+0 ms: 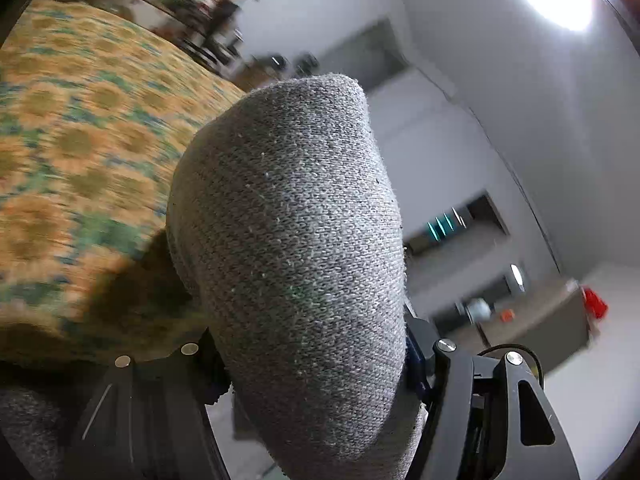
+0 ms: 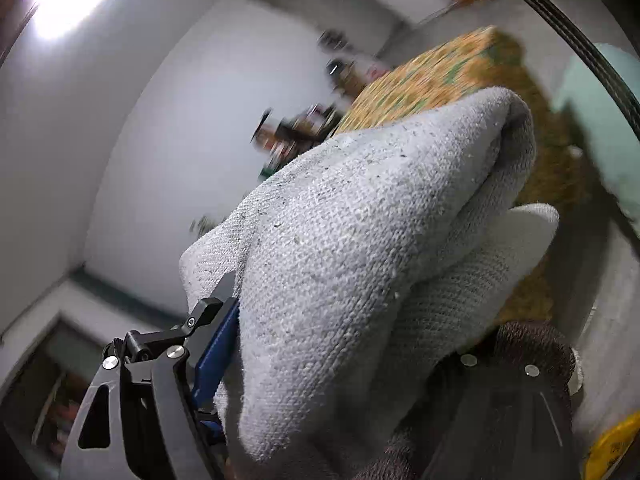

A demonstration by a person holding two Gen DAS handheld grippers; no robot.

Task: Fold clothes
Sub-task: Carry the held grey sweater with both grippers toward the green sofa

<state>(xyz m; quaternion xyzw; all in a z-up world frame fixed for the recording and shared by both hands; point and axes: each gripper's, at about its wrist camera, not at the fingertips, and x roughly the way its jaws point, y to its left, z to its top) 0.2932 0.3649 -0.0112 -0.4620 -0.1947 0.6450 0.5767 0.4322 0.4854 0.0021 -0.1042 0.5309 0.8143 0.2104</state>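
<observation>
The left hand-held gripper [image 1: 296, 360] was clenched on a grey knitted garment [image 1: 292, 248], whose bulging fold rose between its two black fingers and filled the middle of the left wrist view. The cloth hid both fingertips. Behind it, towards the upper left, lay a bed covered with a yellow and green flowered bedspread [image 1: 80, 128], blurred. A dark shadow fell on the bedspread just beside the garment's lower left side. Beyond the bed's far edge stood a cluttered shelf [image 1: 208, 20], too blurred to read.

The right hand-held gripper [image 2: 320, 380] was likewise grasping a pale grey knitted garment [image 2: 352, 260], bunched into a peaked fold between its fingers, with a blue pad [image 2: 212, 360] of the left finger pressed against the cloth. A second, thinner layer of the same cloth hung out on the right. A dark brown knitted piece [image 2: 532, 348] lay over the right finger. The flowered bedspread [image 2: 432, 76] showed behind the fold's peak. Whether both grippers held one garment could not be told.
</observation>
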